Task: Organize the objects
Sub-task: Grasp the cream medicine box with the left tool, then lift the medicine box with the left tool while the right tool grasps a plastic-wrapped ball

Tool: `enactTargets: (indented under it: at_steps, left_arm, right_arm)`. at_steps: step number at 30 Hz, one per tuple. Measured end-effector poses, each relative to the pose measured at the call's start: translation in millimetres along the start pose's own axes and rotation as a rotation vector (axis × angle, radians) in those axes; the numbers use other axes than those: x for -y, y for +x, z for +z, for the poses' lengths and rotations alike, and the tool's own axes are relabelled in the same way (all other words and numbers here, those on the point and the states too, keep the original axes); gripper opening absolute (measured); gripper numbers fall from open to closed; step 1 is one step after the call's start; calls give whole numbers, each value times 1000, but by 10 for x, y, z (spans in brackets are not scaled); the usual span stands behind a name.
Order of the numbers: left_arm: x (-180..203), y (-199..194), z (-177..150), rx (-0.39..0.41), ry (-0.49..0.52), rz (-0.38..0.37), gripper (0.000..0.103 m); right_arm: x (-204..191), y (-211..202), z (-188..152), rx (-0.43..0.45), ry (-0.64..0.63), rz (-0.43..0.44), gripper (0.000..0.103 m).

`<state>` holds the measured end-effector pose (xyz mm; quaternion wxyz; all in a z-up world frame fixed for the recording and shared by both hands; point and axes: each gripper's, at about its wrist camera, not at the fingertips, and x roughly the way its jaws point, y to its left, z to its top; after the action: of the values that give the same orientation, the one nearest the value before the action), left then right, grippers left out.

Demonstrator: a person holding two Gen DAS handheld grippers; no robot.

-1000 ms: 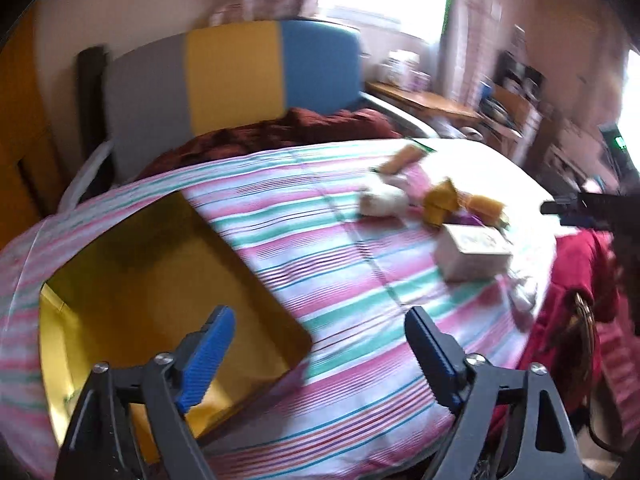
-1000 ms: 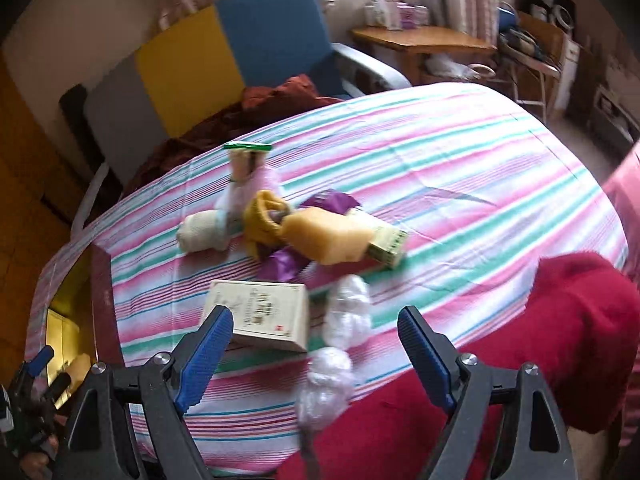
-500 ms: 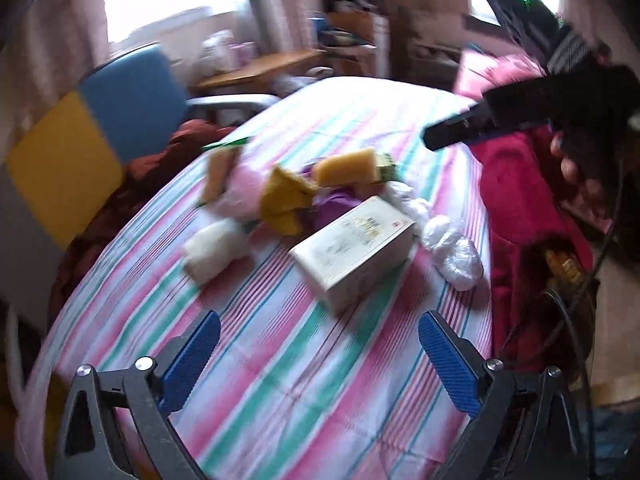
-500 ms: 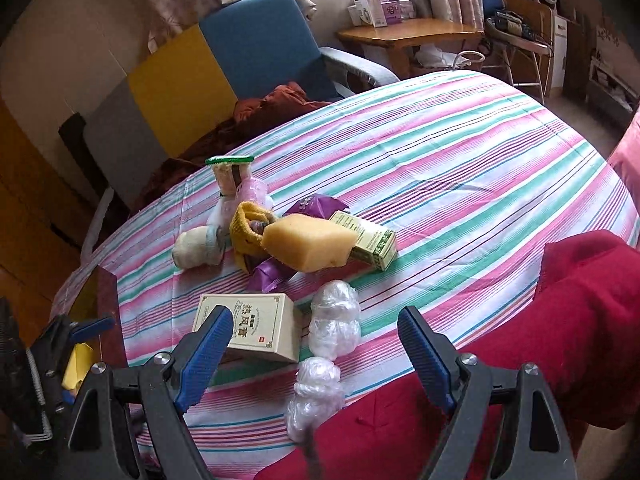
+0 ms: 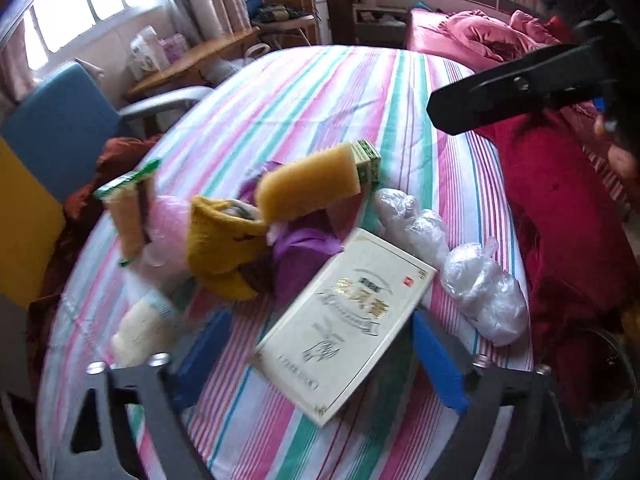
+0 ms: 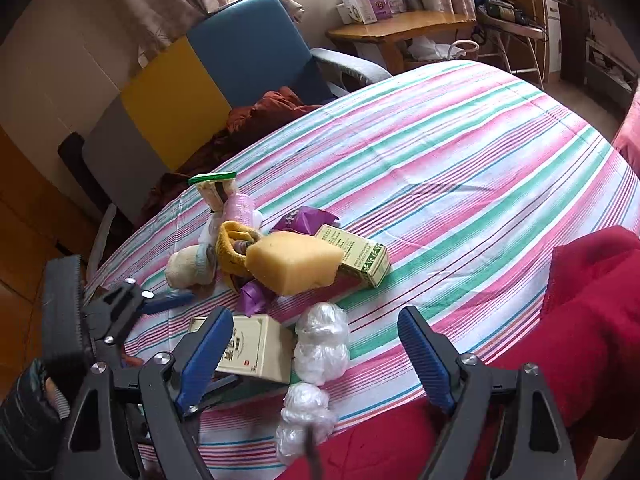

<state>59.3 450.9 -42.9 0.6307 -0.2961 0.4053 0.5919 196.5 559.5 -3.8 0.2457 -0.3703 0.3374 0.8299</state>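
The flat cream cardboard box with gold lettering [image 5: 344, 320] is clearly the one being lined up. It lies on the striped pink, green and white tablecloth [image 5: 304, 92] right between the blue pads of the left gripper [image 5: 320, 354]. Those jaws have just been closing in, but the pads don't look pressed on it yet, so I'd call nothing gripped.

Just past the box from the left tongs is the rest of the heap: a yellow foam sponge block [image 5: 308, 184], a mustard knitted pouch [image 5: 224, 240], crumpled purple wrapping [image 5: 300, 256], a small green and cream carton [image 6: 356, 258] and a pale rolled sock [image 6: 188, 268]. Beside its right pad sit the clear plastic film bundles [image 5: 480, 292].

The right gripper [image 6: 316, 354] hangs over the near table edge, jaws wide and empty, film bundles roughly between them.

Progress-wise: basically nothing sorted that I can see. Whole pile to go, and no bin or tray in sight.
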Motion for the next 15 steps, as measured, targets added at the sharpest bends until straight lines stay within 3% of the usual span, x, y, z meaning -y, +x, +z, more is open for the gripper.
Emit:
enactTargets:
  at_steps: [2,8,15]
  left_arm:
    - [5,73,20,-18,-6,-25,70]
    - [54,16,-58,19,-52,-43,56]
    - [50,-286,-537,40,-282,38,55]
  right_arm:
    - [15,18,5,2,1,-6,86]
    - [-9,51,27,-12,-9,-11,86]
    - [-238,72,-12,-85,-129,-28,86]
